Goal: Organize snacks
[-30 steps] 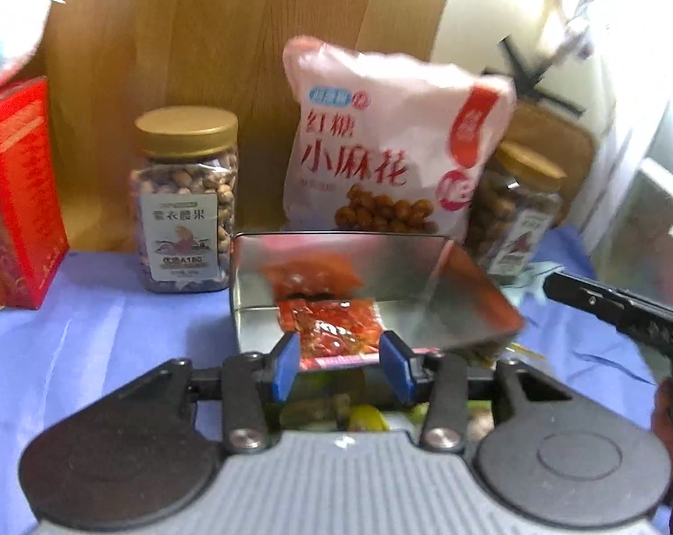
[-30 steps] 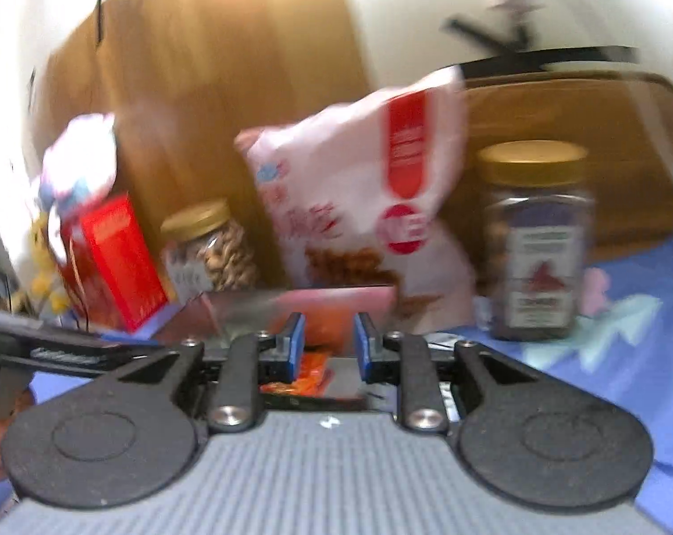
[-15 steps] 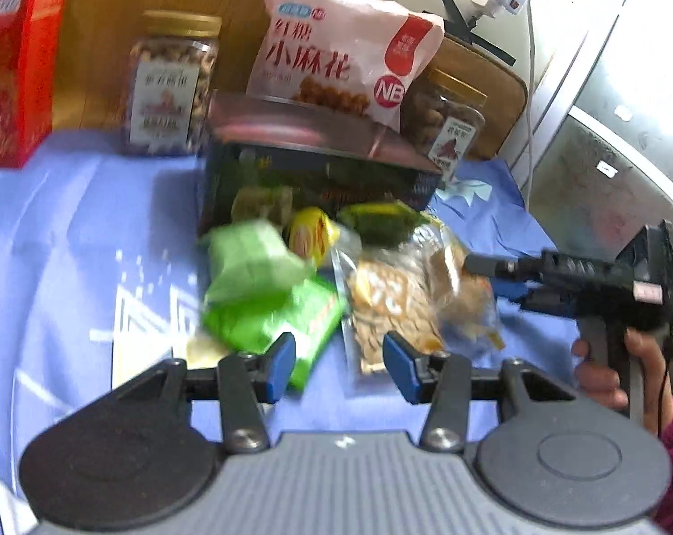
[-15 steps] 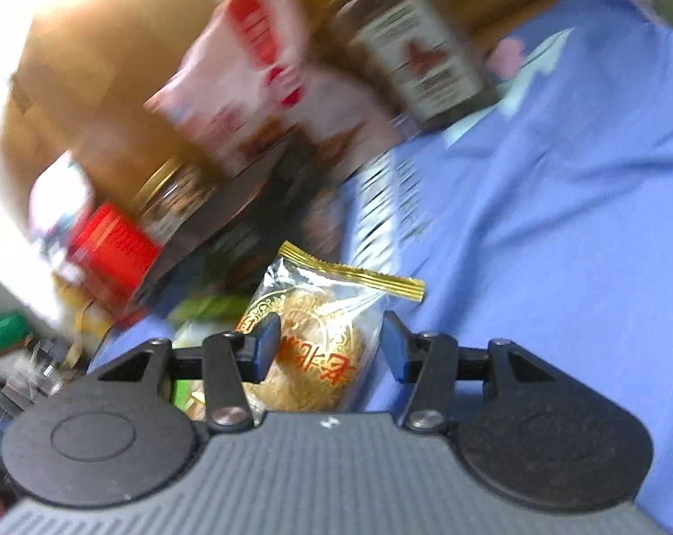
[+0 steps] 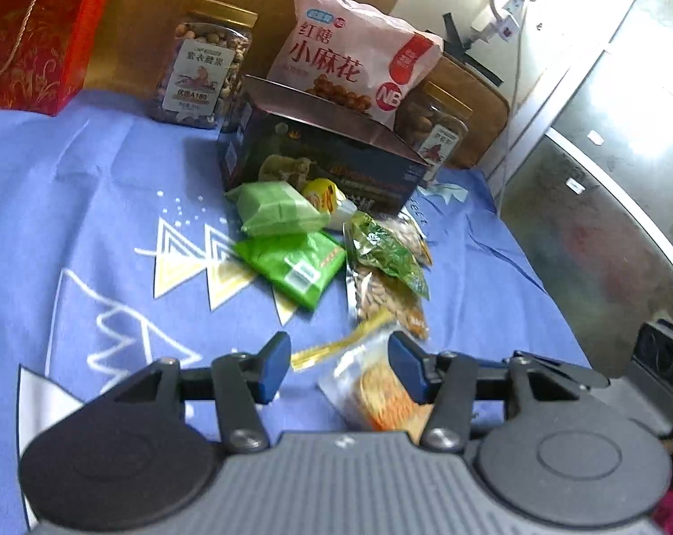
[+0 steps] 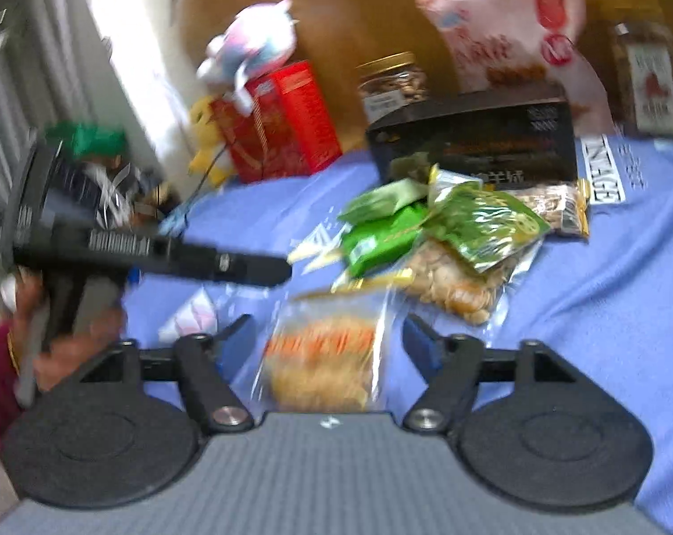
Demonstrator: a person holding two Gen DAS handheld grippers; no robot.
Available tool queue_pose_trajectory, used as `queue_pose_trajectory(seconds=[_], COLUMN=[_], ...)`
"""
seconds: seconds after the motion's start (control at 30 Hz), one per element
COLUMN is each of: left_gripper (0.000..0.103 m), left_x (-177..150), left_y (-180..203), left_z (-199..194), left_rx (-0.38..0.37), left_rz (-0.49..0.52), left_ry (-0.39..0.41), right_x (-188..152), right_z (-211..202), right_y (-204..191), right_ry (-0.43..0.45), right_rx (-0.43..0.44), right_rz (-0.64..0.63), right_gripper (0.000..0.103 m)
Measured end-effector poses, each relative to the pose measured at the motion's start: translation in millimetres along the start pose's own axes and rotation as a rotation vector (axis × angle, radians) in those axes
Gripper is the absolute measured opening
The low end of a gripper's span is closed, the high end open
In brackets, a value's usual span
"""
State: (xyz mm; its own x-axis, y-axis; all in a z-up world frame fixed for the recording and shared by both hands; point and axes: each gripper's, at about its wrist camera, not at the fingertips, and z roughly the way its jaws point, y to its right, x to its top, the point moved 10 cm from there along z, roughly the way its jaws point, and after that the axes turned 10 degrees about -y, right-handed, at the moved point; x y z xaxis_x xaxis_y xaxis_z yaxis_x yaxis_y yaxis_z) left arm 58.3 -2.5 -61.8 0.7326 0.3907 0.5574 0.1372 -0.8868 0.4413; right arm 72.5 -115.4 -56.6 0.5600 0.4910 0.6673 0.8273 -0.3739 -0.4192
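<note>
Clear cracker packet (image 6: pixel 325 352), orange-yellow inside with a gold sealed edge, lies flat on the blue table (image 6: pixel 604 312). Its long axis runs away from the right tongs (image 6: pixel 325 339), gold edge farthest. Both right and left tongs (image 5: pixel 338 368) are spread, gripping nothing.

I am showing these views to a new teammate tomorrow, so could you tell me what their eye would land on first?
First, the heap of small snack packets spilled on the blue tablecloth in front of the dark box. Nearest, a clear packet of orange-yellow snack lies between the open fingers of the right gripper. Behind the box, a tall pink bag stands between two gold-lidded nut jars.
</note>
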Motion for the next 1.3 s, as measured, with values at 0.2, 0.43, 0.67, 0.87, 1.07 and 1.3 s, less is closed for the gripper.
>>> queue_pose_trajectory(seconds=[0.2, 0.43, 0.67, 0.87, 1.07, 1.3], left_gripper=[0.065, 0.054, 0.045, 0.043, 0.044, 0.045], left_x=[-9, -31, -28, 9, 83, 174], left_y=[7, 20, 13, 25, 37, 17], left_z=[22, 30, 11, -9, -9, 28], left_rx=[-0.004, -0.104, 0.033, 0.065, 0.107, 0.155], left_rz=[0.022, -0.024, 0.032, 0.113, 0.195, 0.155], left_ry=[-0.089, -0.163, -0.074, 0.031, 0.148, 0.185], right_x=[-37, -43, -34, -9, 53, 131], right_z=[5, 12, 21, 18, 18, 48], right_y=[-2, -10, -22, -24, -8, 46], right_ry=[-0.062, -0.065, -0.053, 0.021, 0.133, 0.157], right_rx=[-0.089, -0.185, -0.184, -0.206, -0.277, -0.269], right_rz=[-0.075, -0.215, -0.248, -0.262, -0.284, -0.191], right_gripper=[0.088, 0.081, 0.05, 0.045, 0.045, 0.045])
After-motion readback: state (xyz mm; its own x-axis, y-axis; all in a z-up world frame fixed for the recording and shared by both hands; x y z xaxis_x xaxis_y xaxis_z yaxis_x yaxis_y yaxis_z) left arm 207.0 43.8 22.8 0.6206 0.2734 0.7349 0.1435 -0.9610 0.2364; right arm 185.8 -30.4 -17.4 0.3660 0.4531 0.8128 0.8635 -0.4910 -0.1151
